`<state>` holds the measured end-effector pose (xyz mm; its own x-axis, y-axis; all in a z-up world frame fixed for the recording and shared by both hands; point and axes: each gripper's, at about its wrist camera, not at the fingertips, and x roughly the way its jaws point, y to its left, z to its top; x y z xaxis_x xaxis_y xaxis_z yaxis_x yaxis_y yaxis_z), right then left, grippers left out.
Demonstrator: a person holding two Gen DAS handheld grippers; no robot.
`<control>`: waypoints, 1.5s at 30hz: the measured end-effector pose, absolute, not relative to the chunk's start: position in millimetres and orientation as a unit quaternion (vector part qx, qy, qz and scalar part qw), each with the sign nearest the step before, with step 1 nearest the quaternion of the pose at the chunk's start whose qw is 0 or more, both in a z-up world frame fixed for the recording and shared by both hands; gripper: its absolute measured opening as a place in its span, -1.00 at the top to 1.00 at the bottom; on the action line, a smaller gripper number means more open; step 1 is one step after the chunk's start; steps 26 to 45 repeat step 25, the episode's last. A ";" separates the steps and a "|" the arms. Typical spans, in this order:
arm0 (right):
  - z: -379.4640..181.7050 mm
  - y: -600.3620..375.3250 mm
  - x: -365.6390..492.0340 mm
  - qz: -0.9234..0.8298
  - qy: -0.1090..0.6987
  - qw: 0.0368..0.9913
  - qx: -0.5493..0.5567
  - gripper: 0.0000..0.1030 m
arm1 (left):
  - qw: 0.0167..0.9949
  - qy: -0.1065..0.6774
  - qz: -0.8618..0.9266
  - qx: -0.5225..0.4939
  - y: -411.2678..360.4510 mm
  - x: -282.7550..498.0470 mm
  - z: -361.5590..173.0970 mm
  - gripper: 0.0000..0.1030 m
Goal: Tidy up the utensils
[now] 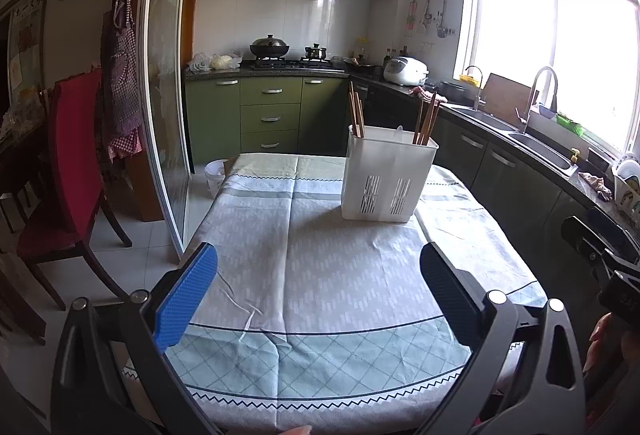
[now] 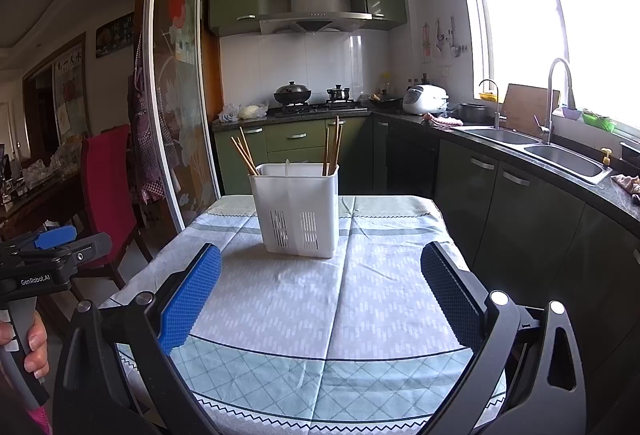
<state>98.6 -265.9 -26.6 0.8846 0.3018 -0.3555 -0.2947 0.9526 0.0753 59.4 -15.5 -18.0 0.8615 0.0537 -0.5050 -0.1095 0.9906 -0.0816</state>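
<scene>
Both grippers wide apart, nothing held. Left gripper, blue-padded black two-finger tool, hovers over near edge of the pale grey-and-mint patterned tablecloth; right gripper, same build, likewise spread and empty above the cloth. No loose utensils visible on the cloth near either gripper. Task thing: white slotted plastic utensil caddy, upright, at about 1 o'clock from left gripper, and roughly 12 o'clock, a touch left, from right gripper, well apart from both. Brown wooden chopsticks stand in it in two bunches, left bunch and right bunch, long axes near vertical, leaning slightly outward; something white between them, can't tell what. Caddy sits more centred between the right jaws, so right hand judged better lined up for a straight reach; distance looks about equal. Beyond: green kitchen cabinets, steel sink at 2 o'clock.
</scene>
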 end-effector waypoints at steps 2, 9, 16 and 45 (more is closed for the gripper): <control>-26.7 -266.0 98.9 0.153 0.186 0.971 0.009 -0.91 | 0.964 0.258 0.044 -0.049 -16.4 59.1 -17.5 -0.87; -26.7 -266.0 99.4 0.153 0.186 0.970 0.008 -0.91 | 0.967 0.251 0.025 -0.045 -19.2 59.5 -16.4 -0.87; -26.6 -266.0 99.7 0.152 0.186 0.971 0.009 -0.91 | 0.968 0.246 0.020 -0.031 -21.8 61.5 -17.1 -0.87; -32.3 -265.7 105.9 0.150 0.196 0.969 0.009 -0.91 | 0.965 0.258 0.039 -0.029 -14.4 73.2 -23.2 -0.87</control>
